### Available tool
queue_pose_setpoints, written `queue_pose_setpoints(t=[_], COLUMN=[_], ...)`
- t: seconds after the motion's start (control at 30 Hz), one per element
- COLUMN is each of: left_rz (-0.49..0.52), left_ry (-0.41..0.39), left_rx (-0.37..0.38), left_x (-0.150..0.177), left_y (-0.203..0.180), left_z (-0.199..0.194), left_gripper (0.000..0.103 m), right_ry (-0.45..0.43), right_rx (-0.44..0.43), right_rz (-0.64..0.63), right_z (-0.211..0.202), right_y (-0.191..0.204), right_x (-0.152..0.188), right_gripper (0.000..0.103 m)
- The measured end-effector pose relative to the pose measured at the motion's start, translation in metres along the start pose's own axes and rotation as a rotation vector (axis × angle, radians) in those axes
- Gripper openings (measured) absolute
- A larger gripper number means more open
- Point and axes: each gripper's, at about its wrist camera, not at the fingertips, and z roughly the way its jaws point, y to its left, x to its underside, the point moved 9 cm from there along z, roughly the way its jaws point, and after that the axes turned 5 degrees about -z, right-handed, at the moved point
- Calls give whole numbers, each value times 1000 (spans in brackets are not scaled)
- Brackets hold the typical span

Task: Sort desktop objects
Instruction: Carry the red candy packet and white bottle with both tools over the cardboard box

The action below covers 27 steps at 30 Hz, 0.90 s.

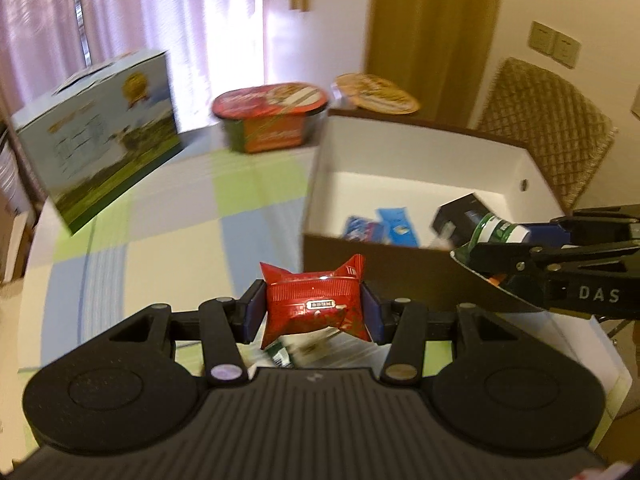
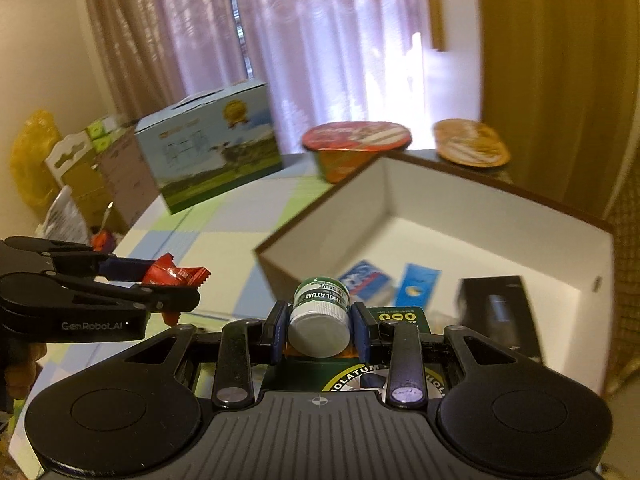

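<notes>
Only the right wrist view shows the cluttered corner left of the open white box (image 2: 472, 216): a yellow bag (image 2: 30, 156) and stacked cartons (image 2: 100, 168). Only the left wrist view shows the woven chair back (image 1: 548, 128) and wall switches (image 1: 554, 44) beyond the box.

The left hand-held gripper (image 1: 314, 312) is clamped on a red snack packet (image 1: 316, 308), held above the checked worktop (image 1: 160, 232) just left of the box; its small print is too blurred to read. The right hand-held gripper (image 2: 319, 326) is clamped on a small lip salve jar (image 2: 319, 320), white lid toward the camera, over the box's near wall; its label reads "LIP SALVE" and part of "MENTHOLATUM". A green card under it repeats that brand. The gripper bodies read "DAS" and "GenRobot_AI".

Both grippers reach forward roughly level, side by side. Inside the box lie blue packets (image 2: 368, 276) and a black box (image 2: 500, 312). Behind the box stand two noodle bowls (image 1: 276, 116) and a printed carton (image 1: 100, 132).
</notes>
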Motion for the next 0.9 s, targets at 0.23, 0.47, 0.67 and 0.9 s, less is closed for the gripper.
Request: queue_pose_setpoints(t=[0.23,0.47,0.67,0.9], left_rz=[40,64,75,53], left_ry=[-17,-25,2,59], left_rx=[38,53,58,28], left_x=[-25,-54,-76,-92], left_y=[-40,-64,-78,-80], left_z=[16,42,80,135], left_gripper=[45,45,45,45], right_ry=[-24,-32,-15,20], right_rx=[51,69,78,78], right_rz=[23,28,15,15], right_z=[-14,-6,19,56], right_y=[-41,-80,-110,-144], right_x=[-4,-16,-25,-34], right_gripper=[31,31,31,31])
